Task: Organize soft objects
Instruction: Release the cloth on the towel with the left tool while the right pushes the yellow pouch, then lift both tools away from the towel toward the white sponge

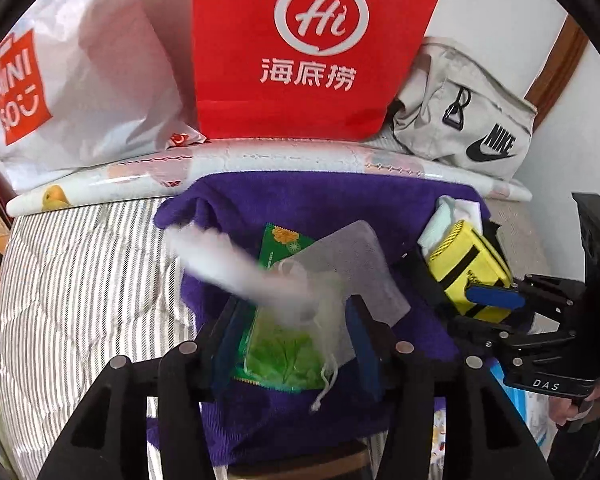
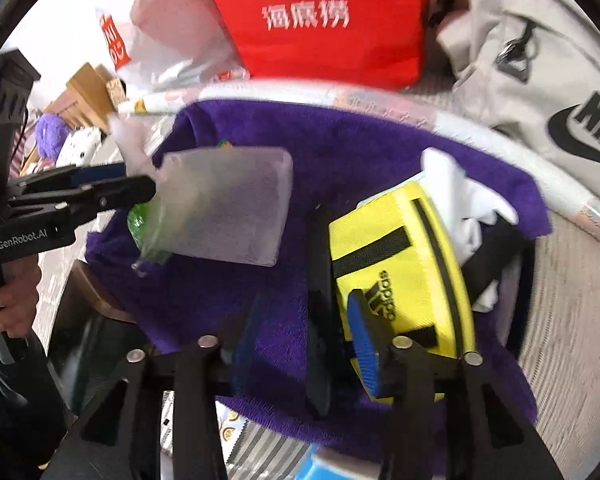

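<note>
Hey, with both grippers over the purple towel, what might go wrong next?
The mesh pouch is draped across the green packet between the left gripper fingers, so a grab may snag its drawstring. The right gripper straddles the yellow bag edge; closing might pinch the black strap instead.

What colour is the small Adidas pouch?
Bright yellow with black stripes and logo; the Adidas pouch shows best in the right wrist view.

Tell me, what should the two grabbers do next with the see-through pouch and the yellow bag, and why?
Probably the left gripper should lift clear, then close on the mesh pouch. The pouch lies loose over the green packet on the purple towel, with the jaws open around them. The right gripper stands open by the yellow bag, holding nothing.
</note>
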